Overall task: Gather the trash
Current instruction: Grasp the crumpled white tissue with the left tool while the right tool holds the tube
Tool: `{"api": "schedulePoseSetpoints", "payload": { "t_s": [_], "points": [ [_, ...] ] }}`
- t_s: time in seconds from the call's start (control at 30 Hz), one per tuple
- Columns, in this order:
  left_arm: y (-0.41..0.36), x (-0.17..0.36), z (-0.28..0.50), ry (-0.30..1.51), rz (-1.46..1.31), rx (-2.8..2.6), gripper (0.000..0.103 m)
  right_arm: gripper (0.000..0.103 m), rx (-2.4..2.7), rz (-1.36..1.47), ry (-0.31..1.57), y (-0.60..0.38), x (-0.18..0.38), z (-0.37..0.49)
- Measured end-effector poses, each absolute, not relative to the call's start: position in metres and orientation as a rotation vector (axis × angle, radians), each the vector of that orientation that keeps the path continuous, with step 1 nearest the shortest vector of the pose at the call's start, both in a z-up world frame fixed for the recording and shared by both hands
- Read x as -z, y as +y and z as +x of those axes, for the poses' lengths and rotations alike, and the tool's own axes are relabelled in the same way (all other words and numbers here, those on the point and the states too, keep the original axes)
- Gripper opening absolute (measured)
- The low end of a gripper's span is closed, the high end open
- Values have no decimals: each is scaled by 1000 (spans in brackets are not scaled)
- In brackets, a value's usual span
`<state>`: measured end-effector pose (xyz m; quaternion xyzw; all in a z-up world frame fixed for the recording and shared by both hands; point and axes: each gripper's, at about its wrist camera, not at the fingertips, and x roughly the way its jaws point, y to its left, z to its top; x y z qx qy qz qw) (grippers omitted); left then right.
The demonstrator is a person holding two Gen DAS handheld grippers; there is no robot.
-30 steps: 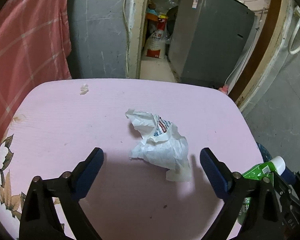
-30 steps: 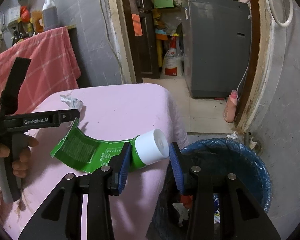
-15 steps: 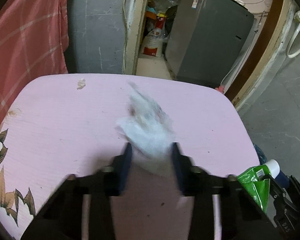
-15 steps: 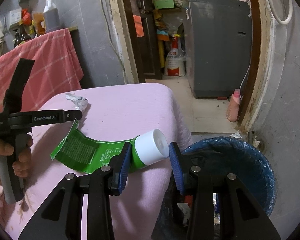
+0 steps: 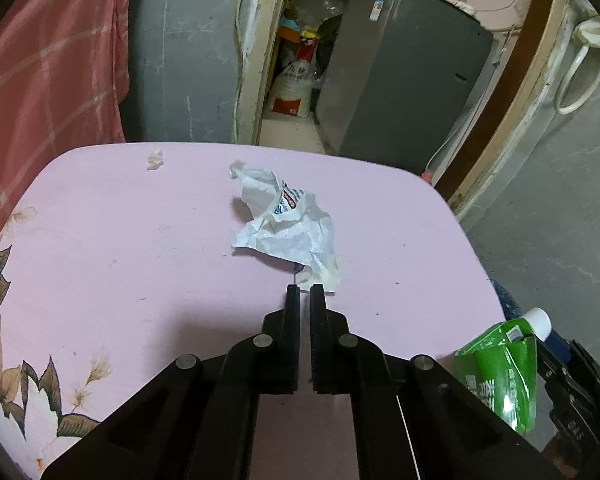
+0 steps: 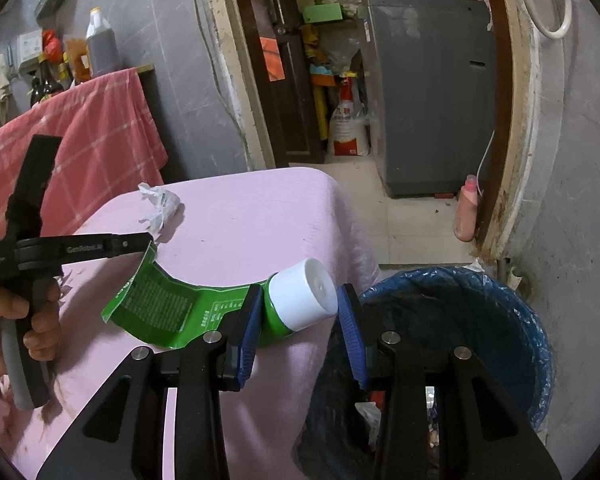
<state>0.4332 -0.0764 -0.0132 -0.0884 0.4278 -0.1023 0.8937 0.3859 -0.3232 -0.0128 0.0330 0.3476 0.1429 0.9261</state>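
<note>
A crumpled white plastic wrapper (image 5: 288, 224) lies on the pink table (image 5: 140, 248). My left gripper (image 5: 305, 289) is shut, its tips at the wrapper's near corner; whether it pinches that corner I cannot tell. The wrapper also shows in the right wrist view (image 6: 158, 206). My right gripper (image 6: 300, 312) is shut on a flattened green tube (image 6: 168, 308) with a white cap (image 6: 302, 294), held at the table's edge beside a blue-lined trash bin (image 6: 500, 320). The tube also shows in the left wrist view (image 5: 500, 368).
A small white paper scrap (image 5: 155, 159) lies at the table's far edge. A red checked cloth (image 5: 40, 72) hangs at the left. A grey washing machine (image 5: 404, 80) and a sack (image 5: 296, 84) stand beyond a doorway. A pink bottle (image 6: 466, 212) stands on the floor.
My left gripper has gone from wide open to shut and now sits at the wrapper's near corner. The right gripper holds the green tube as before, nearly unmoved.
</note>
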Motion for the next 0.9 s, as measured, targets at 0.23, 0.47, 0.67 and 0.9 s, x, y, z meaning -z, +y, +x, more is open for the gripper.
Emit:
{"api": "schedulePoseSetpoints", "payload": {
  "t_s": [0.23, 0.47, 0.67, 0.9],
  "points": [
    [-67, 6, 431, 859, -221, 219, 49, 36, -295, 96, 707, -325, 12, 389],
    [-86, 0, 463, 866, -143, 195, 50, 36, -303, 103, 703, -321, 13, 394],
    [-85, 6, 487, 890, -119, 163, 50, 35, -300, 112, 694, -322, 13, 401],
    [-79, 11, 496, 900, -117, 156, 48, 35, -306, 121, 690, -320, 14, 407]
  ]
}}
